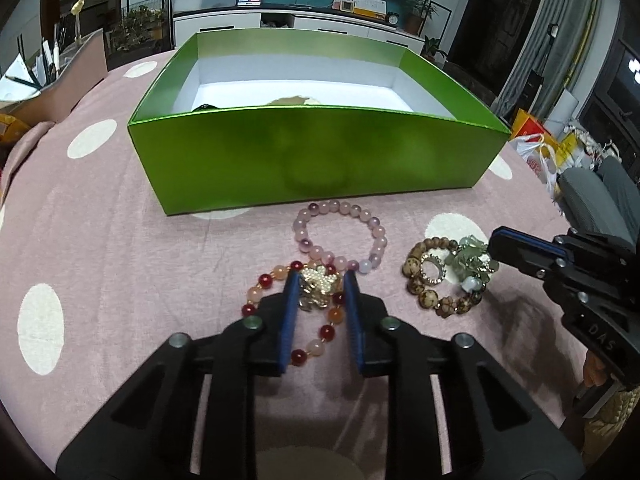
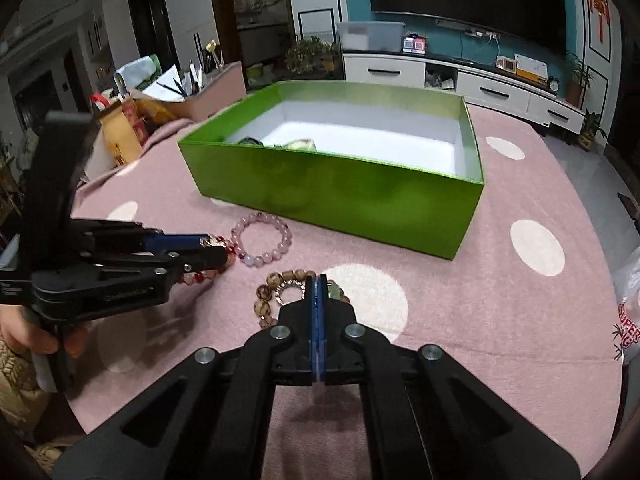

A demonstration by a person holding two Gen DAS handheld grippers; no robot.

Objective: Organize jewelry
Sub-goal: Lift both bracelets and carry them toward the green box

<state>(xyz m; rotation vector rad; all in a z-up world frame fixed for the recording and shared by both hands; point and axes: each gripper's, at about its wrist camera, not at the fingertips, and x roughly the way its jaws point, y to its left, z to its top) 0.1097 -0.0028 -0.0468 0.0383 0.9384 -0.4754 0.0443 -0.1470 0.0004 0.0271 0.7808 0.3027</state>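
Observation:
A green box [image 1: 316, 156] with a white inside stands on the pink dotted cloth; something pale and something dark lie in it [image 2: 298, 144]. In front lie a pink bead bracelet [image 1: 340, 236], a red-and-orange bead bracelet [image 1: 320, 336] with a gold charm [image 1: 318, 288], and a brown bead bracelet [image 1: 436, 280] with green stones. My left gripper [image 1: 319, 280] straddles the gold charm, its jaws close around it. My right gripper [image 2: 318, 282] is shut, its tips at the green stones of the brown bracelet [image 2: 266, 296]; whether it pinches them is hidden.
The green box [image 2: 340, 188] sits mid-table. A pink organizer with pens [image 2: 200, 92] stands at the far left. Bags [image 1: 540, 152] lie off the table's right edge. A TV cabinet [image 2: 460, 80] stands behind.

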